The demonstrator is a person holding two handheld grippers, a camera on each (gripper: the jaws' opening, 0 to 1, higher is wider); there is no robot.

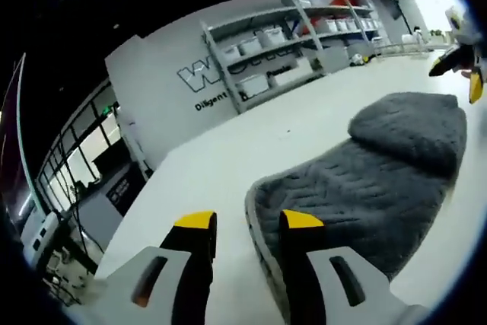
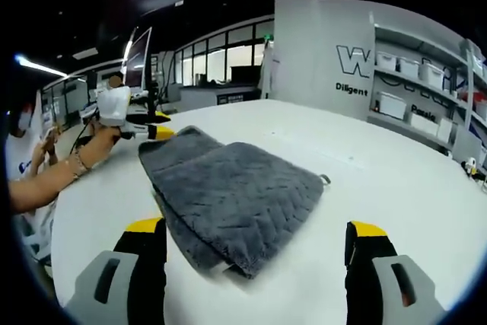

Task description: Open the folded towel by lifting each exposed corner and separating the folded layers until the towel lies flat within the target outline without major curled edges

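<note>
The grey quilted towel (image 2: 232, 199) was folded into a thick pad, lying on the white table (image 2: 396, 180) between the two grippers, long axis running roughly from one gripper to the other, with a small loop tag poking out at one edge. No target outline that I could make out. I'd say this was the very start, the approach to the first corner, nothing unfolded yet. The left gripper (image 1: 247, 222) had its jaws part open, right at the near folded edge, one jaw over the fabric but not clamped on anything. The right gripper (image 2: 259, 227) was spread wide and empty, just short of its own end. Next move probably needs pinching just the top layer at a corner, not the whole stack.
</note>
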